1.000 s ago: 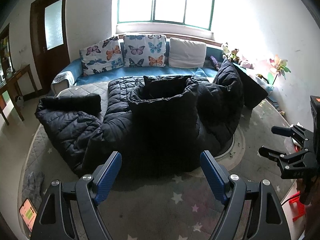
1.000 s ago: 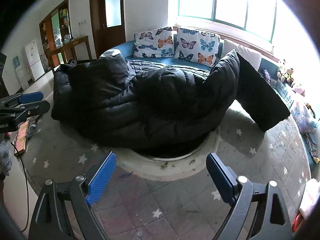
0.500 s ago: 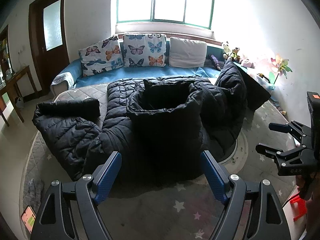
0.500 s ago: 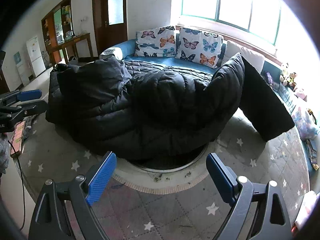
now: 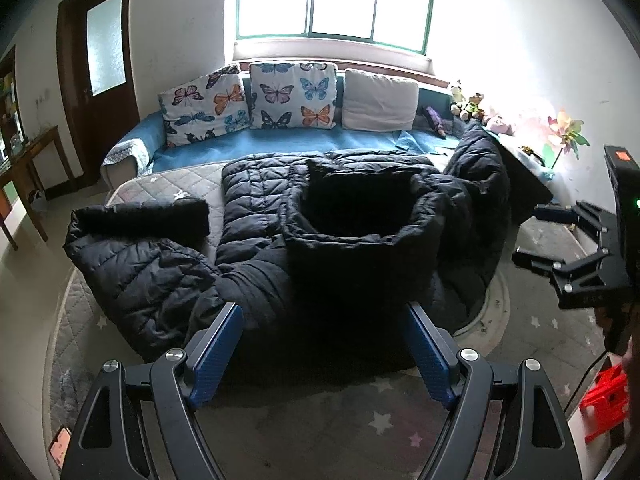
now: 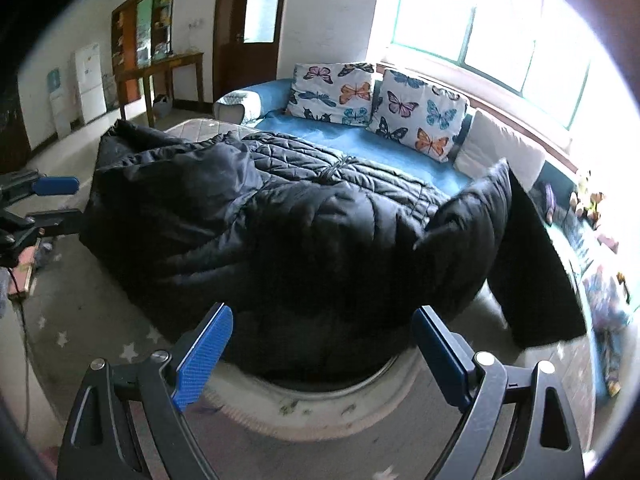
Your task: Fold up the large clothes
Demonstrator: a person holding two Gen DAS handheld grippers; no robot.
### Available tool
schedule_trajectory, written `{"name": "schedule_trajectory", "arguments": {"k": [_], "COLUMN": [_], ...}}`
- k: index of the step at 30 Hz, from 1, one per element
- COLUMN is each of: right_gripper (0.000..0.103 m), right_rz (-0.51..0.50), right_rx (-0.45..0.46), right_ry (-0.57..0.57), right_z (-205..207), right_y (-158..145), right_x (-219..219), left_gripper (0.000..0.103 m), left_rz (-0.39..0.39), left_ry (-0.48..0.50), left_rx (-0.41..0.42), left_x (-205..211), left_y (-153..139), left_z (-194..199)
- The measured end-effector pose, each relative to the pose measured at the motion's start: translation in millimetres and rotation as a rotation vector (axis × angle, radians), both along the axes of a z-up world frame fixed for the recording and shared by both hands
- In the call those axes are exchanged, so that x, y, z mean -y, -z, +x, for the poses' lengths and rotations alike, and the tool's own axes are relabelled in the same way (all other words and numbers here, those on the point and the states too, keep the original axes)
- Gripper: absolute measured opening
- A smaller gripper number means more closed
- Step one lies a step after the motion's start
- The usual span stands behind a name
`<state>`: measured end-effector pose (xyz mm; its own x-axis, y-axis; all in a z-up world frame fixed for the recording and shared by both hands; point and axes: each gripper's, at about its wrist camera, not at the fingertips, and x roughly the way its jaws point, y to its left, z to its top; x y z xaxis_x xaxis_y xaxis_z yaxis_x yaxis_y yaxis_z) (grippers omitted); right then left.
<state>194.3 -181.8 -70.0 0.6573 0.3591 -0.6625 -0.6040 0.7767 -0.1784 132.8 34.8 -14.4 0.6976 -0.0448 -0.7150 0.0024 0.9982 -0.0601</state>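
A large black quilted down coat (image 5: 256, 208) lies spread on a round grey quilted mat (image 5: 168, 188). Its hood (image 5: 360, 216) faces me, one sleeve (image 5: 140, 256) lies to the left and another part (image 5: 480, 168) is bunched at the right. It also shows in the right wrist view (image 6: 312, 216). My left gripper (image 5: 322, 354) is open and empty, just short of the coat's near edge. My right gripper (image 6: 320, 354) is open and empty, over the near edge of the coat; it also shows in the left wrist view (image 5: 560, 240). The left gripper shows in the right wrist view (image 6: 44, 200).
A blue sofa (image 5: 280, 140) with butterfly cushions (image 5: 296, 94) stands behind the mat, under a window. A wooden table (image 5: 24, 168) and a door (image 5: 96, 80) are at the left. A red stool (image 5: 604, 400) is at the right. A phone (image 5: 60, 446) lies near left.
Both grippers have moved forward toward the coat, which now fills more of each view. The coat itself has not moved. Both grippers stayed open.
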Motion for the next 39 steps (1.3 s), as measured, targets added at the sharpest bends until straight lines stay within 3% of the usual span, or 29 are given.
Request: {"name": "schedule_trajectory", "arguments": {"k": [19, 24, 29, 30, 32, 34, 35, 39], "right_gripper": [0.099, 0.099, 0.099, 0.096, 0.068, 0.05, 0.044, 0.038], "right_rz": [-0.138, -0.154, -0.224, -0.235, -0.253, -0.253, -0.241, -0.211], "right_rx": [-0.046, -0.118, -0.251, -0.263, -0.27, -0.269, -0.271, -0.201], "right_ry": [-0.221, -0.309, -0.332, -0.333, -0.318, -0.288, -0.277, -0.256], "right_z": [84.4, 107.7, 127.0, 125.0, 118.4, 109.2, 103.5, 64.0], "right_y": [-1.0, 1.7, 26.6, 30.1, 32.5, 29.5, 26.1, 1.7], "right_x": [-39.2, -63.5, -79.4, -77.6, -70.7, -60.2, -54.4, -38.0], "left_gripper": [0.086, 0.086, 0.086, 0.084, 0.083, 0.074, 0.074, 0.067], "left_rz": [-0.025, -0.084, -0.148, -0.153, -0.153, -0.142, -0.138, -0.14], "left_ry": [0.073, 0.104, 0.122, 0.134, 0.152, 0.17, 0.175, 0.22], "left_rx": [-0.089, -0.123, -0.126, -0.115, -0.096, -0.086, -0.081, -0.046], "left_x": [-54.1, -70.2, -80.2, -80.4, -78.9, -74.7, -72.7, -66.2], "left_y": [35.3, 47.2, 58.2, 58.8, 59.1, 59.0, 58.4, 50.6], "left_z": [46.1, 69.5, 79.4, 77.5, 72.7, 67.1, 63.6, 41.5]}}
